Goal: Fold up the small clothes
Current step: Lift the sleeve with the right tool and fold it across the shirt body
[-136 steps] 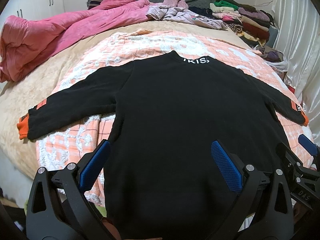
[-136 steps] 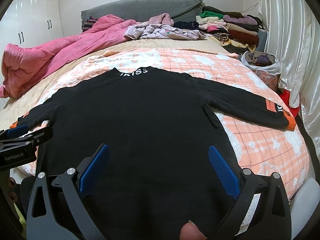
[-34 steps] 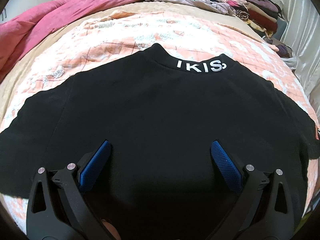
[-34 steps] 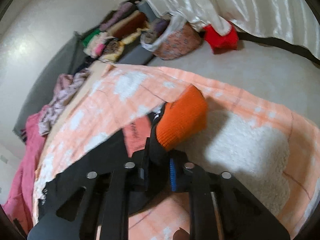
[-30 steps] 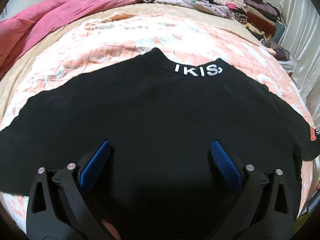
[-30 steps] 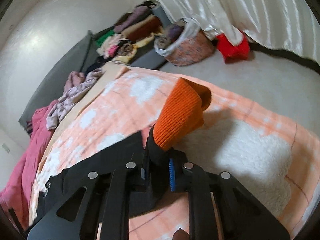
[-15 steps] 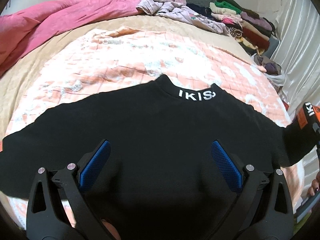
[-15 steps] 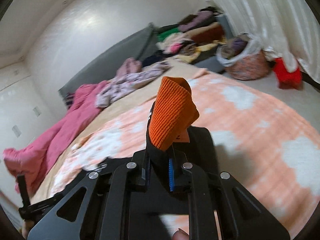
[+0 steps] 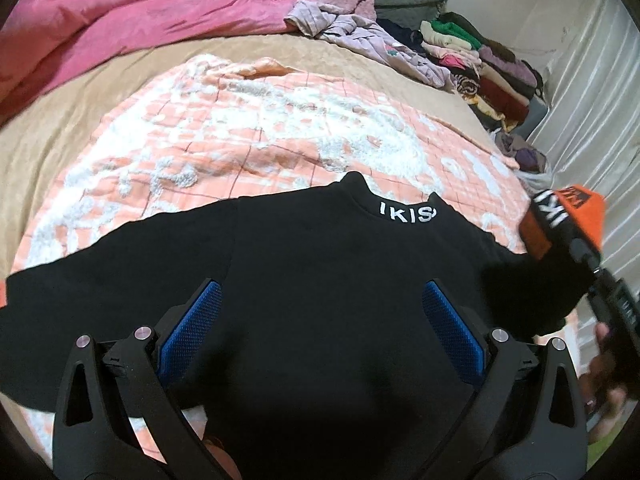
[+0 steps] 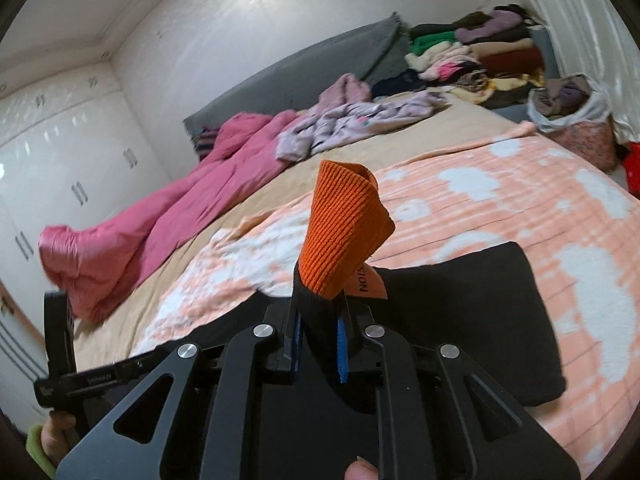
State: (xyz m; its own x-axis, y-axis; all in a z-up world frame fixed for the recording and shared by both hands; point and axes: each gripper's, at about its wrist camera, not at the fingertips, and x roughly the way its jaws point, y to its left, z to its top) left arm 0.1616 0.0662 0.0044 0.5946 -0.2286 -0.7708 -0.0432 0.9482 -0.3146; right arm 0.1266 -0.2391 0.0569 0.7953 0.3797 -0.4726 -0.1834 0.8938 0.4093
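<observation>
A black sweater (image 9: 320,280) with white collar lettering lies flat on an orange-and-white blanket (image 9: 260,132). My left gripper (image 9: 318,316) is open and empty, hovering over the sweater's body. My right gripper (image 10: 318,340) is shut on the sweater's right sleeve, just below its orange cuff (image 10: 344,232), and holds it lifted over the sweater. In the left wrist view the lifted cuff (image 9: 568,220) and the right gripper show at the right edge. The left sleeve (image 9: 80,280) still lies stretched out to the left.
A pink duvet (image 9: 132,28) lies at the far left of the bed. Loose pale clothes (image 9: 360,28) and a stack of folded clothes (image 9: 492,64) sit at the back right. A bag of clothes (image 10: 576,124) stands beside the bed, near a white curtain (image 9: 592,128).
My right gripper has lifted the right sleeve off the blanket and carried it leftward over the sweater. My left gripper has drawn back a little and stays open.
</observation>
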